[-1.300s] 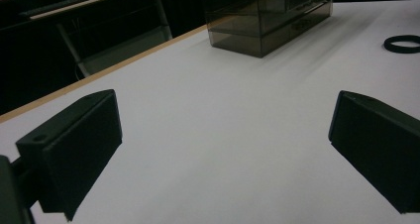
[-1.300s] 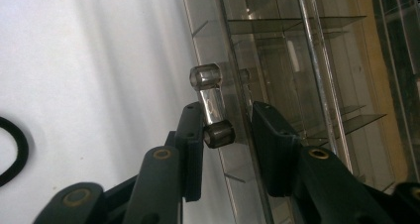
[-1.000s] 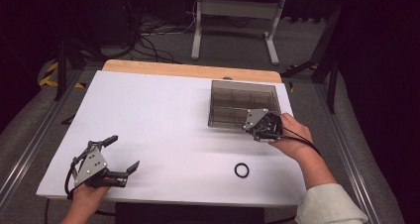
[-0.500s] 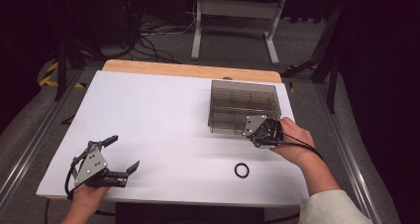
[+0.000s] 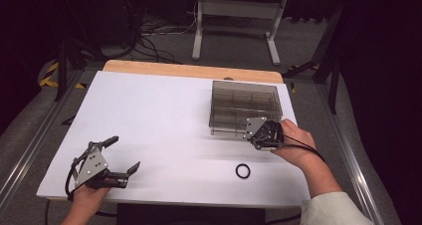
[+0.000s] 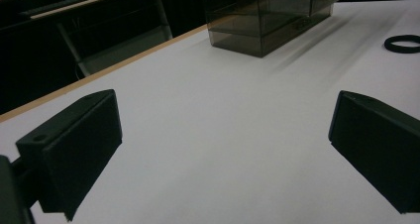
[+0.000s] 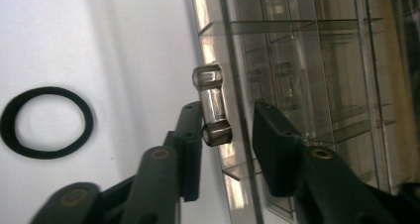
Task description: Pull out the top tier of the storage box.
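My right gripper stands at the near edge of the smoky clear box, low and right of the middle in the high view. Its jaws are partly apart, and they have just been opening a little. Between them is the small clear latch on the front wall of the box. The left jaw lies against the lower end of the latch; the right jaw stands off from it with a gap, over the lid. So I do not clamp the latch now. In the high view my right hand is just beside the lower right corner of the box.

The black ring lies flat on the white table, below the box in the high view and apart from it, near the bottom edge of the table. In the right gripper view the ring is at the left, well apart from my jaws.

My left gripper is in the lower left of the high view, close to the near edge of the table. Its jaws are wide apart and hold nothing; only bare table is between them. From there the box is far, at the top of the frame, and the ring at the right edge.

A large bare white area lies between both grippers, across the middle and left of the high view. The wooden strip marks the far edge of the table.
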